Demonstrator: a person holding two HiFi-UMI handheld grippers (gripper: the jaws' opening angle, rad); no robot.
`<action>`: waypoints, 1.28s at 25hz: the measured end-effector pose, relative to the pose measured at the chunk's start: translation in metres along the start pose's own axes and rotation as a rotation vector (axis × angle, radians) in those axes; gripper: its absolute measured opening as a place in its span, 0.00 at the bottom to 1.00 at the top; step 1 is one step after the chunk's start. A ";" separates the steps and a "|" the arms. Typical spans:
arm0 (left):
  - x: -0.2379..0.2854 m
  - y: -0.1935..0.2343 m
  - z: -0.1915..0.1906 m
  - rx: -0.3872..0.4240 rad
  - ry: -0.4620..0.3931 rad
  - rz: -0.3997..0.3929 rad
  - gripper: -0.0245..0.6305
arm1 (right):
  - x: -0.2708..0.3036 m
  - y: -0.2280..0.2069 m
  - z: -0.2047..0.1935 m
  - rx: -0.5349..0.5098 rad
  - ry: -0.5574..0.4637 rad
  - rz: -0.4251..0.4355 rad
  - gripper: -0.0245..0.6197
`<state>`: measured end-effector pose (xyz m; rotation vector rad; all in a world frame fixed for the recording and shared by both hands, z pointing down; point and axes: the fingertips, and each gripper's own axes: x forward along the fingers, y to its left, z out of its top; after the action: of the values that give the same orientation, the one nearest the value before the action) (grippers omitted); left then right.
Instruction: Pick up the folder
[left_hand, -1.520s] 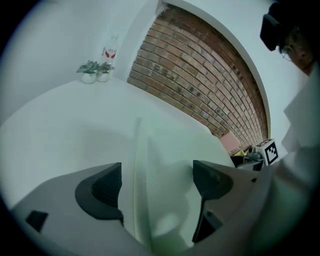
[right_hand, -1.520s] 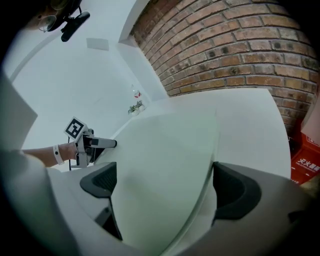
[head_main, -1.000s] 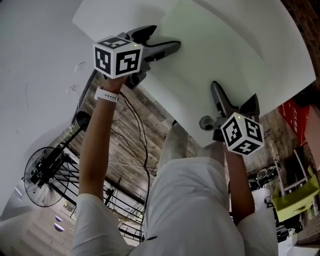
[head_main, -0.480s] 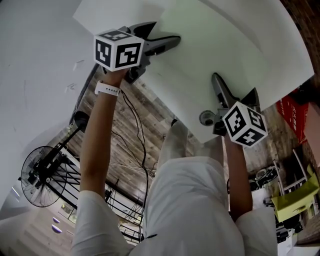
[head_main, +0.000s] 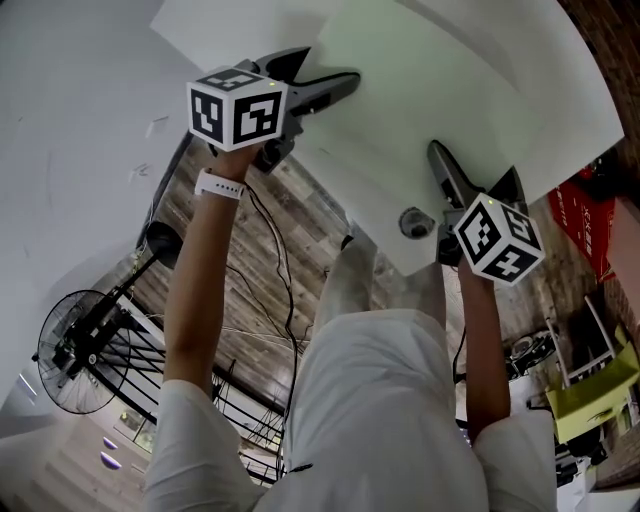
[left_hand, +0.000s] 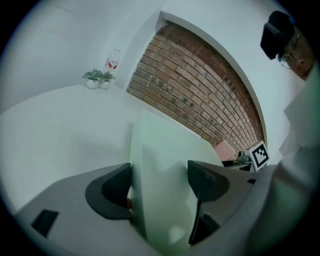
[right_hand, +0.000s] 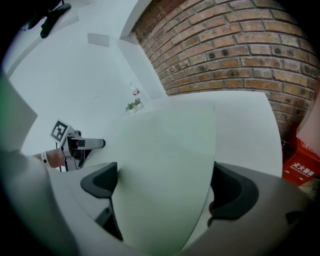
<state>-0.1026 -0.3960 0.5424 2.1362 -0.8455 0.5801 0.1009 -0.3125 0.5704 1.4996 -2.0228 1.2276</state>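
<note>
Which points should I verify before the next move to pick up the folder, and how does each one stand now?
1. Folder between the jaws of the left claw: ok. These jaws have just been closing.
2. Folder between the jaws of the right claw: ok.
3. Firm grip on the folder: not ok. Both pairs of jaws stand wide apart.
4. Other things in the way: ok. The potted plants stand far off, at the table's far side.
5. Folder already lifted off the table: cannot tell.
</note>
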 end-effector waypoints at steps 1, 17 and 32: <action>-0.003 -0.003 0.000 0.003 -0.007 0.004 0.60 | -0.003 0.000 0.000 -0.008 -0.003 0.000 0.94; -0.060 -0.076 0.015 0.095 -0.127 0.041 0.59 | -0.073 0.012 0.012 -0.068 -0.108 0.016 0.92; -0.183 -0.136 0.006 0.053 -0.384 0.139 0.58 | -0.158 0.085 0.043 -0.284 -0.226 0.121 0.92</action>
<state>-0.1271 -0.2634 0.3587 2.2872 -1.2062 0.2632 0.0944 -0.2454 0.3986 1.4480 -2.3483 0.7957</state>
